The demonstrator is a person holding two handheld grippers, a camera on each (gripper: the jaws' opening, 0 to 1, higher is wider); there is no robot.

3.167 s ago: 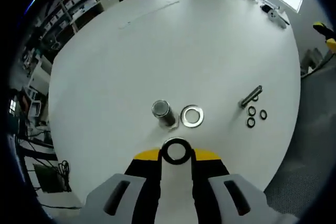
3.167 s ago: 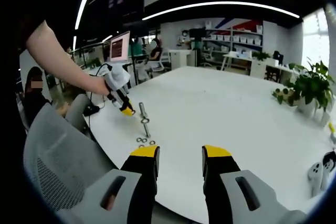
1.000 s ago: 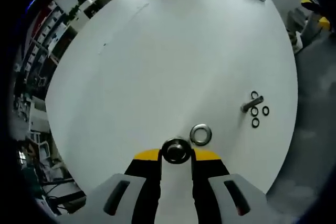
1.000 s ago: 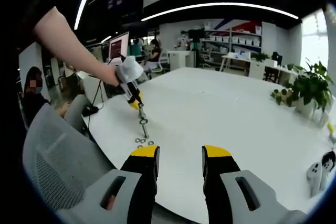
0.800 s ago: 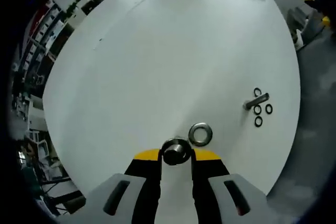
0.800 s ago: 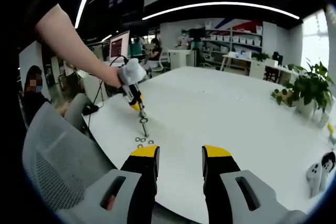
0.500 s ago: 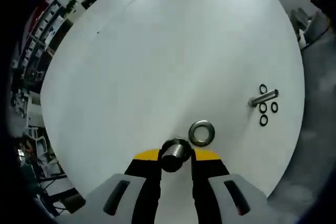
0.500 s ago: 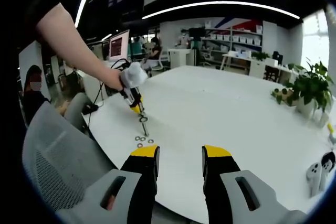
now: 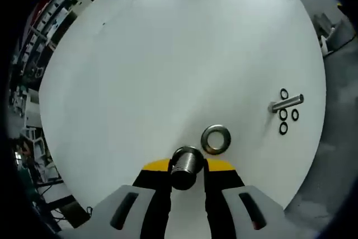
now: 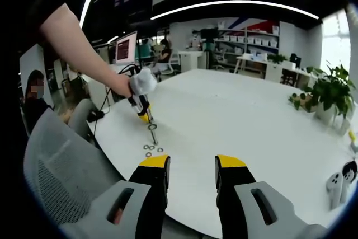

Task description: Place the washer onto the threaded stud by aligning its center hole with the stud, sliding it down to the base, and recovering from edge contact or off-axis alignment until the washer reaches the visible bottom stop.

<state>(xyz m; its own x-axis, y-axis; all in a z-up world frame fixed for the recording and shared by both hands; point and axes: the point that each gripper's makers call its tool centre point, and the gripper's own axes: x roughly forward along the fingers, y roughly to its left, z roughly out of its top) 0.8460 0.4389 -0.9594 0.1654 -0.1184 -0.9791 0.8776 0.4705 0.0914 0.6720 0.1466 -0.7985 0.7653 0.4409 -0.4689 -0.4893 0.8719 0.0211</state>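
Observation:
My left gripper (image 9: 187, 165) points down at the white table (image 9: 168, 54) and is shut on a dark metal washer (image 9: 187, 154). The washer rings the top of a grey threaded stud (image 9: 185, 175) that stands between the jaws, seen slightly tilted. A second, loose washer (image 9: 216, 139) lies flat just right of the jaws. In the right gripper view a person's hand holds the left gripper (image 10: 144, 116) over the table's near-left edge. My right gripper (image 10: 193, 167) hovers open with nothing between its fingers.
A bolt (image 9: 286, 103) lies at the right with three small black rings (image 9: 283, 129) around it, near the table edge; the same bolt (image 10: 154, 136) and rings (image 10: 150, 149) lie past my right jaws. A grey mesh chair (image 10: 56, 177) stands at the left. A potted plant (image 10: 330, 102) sits at the right.
The left gripper has sunk a little towards the table. In its view the stud now shows its side between the jaws, and the bolt and loose washer have drifted right.

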